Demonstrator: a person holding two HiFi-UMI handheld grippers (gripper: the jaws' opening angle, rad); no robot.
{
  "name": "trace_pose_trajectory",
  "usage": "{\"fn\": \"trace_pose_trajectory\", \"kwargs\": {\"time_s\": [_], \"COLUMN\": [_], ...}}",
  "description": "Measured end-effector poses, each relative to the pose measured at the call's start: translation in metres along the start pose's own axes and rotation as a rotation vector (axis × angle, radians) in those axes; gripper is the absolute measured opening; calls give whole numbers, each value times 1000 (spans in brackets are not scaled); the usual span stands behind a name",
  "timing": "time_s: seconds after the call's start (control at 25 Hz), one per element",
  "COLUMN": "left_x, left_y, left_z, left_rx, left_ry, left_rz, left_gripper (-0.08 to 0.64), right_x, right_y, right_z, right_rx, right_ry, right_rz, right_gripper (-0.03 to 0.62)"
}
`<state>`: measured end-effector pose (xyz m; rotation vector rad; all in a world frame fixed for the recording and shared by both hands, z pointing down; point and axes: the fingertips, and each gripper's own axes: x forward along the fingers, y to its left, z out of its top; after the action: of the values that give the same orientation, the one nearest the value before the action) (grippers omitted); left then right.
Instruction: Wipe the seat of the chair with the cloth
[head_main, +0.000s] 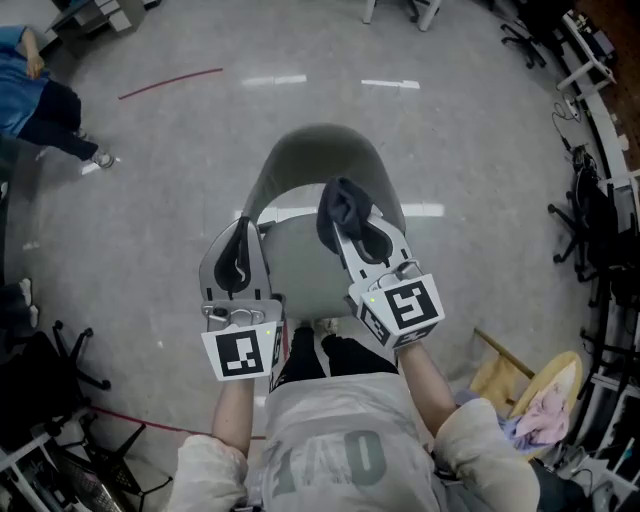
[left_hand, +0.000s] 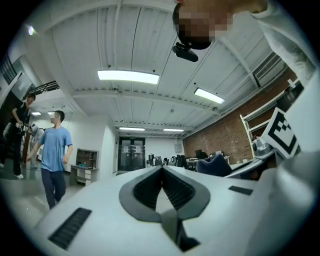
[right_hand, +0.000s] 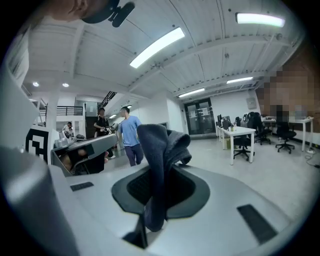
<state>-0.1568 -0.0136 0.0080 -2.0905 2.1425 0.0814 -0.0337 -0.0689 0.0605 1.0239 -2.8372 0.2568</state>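
The grey chair stands just in front of me, its seat (head_main: 298, 268) below the curved backrest (head_main: 320, 158). Both grippers are raised above the seat and point upward. My right gripper (head_main: 347, 205) is shut on a dark blue-grey cloth (head_main: 343, 200), which bunches above the jaws; in the right gripper view the cloth (right_hand: 159, 145) is pinched in the right gripper (right_hand: 158, 172) and stands up from it. My left gripper (head_main: 241, 228) is shut with nothing in it, and in the left gripper view the left gripper (left_hand: 162, 171) has its jaws meeting against the ceiling.
A person in blue (head_main: 30, 100) stands on the floor at the far left. Black office chairs (head_main: 588, 225) and desks line the right side. A wooden stand with pink and yellow fabric (head_main: 540, 400) sits at my right. A black chair base (head_main: 60, 372) lies at my left.
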Motion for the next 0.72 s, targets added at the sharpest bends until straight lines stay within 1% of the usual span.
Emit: {"fn": "trace_pose_trajectory", "kwargs": {"time_s": [0.08,0.2,0.32,0.4,0.48,0.56,0.64,0.72], "left_x": [2,4,0,-7,-15,-26,-37,-47], "left_y": [10,18,25,28,29,30,34,39], "left_z": [-27,-74,-127,-165,-203,-236,-264,-286], "left_rx": [-19,-21,-19,-14,-29,-38,-32,-42], "left_ry": [39,80,109,145,186,227,261,275], "left_rz": [21,34,45,46,45,40,39,65], "left_gripper": [15,15,15,15,15,15,15,15], "right_x": [22,56,91,109,125,136,145,152], "right_y": [5,8,16,24,29,33,35,34], "right_z": [-24,-67,-122,-159,-192,-226,-259,-287], "right_rx": [16,59,108,104,82,86,99,114], "right_ry": [44,94,146,181,205,233,257,276], "right_rz": [32,77,124,148,163,172,164,156], "right_gripper": [51,50,50,50,50,49,49,49]}}
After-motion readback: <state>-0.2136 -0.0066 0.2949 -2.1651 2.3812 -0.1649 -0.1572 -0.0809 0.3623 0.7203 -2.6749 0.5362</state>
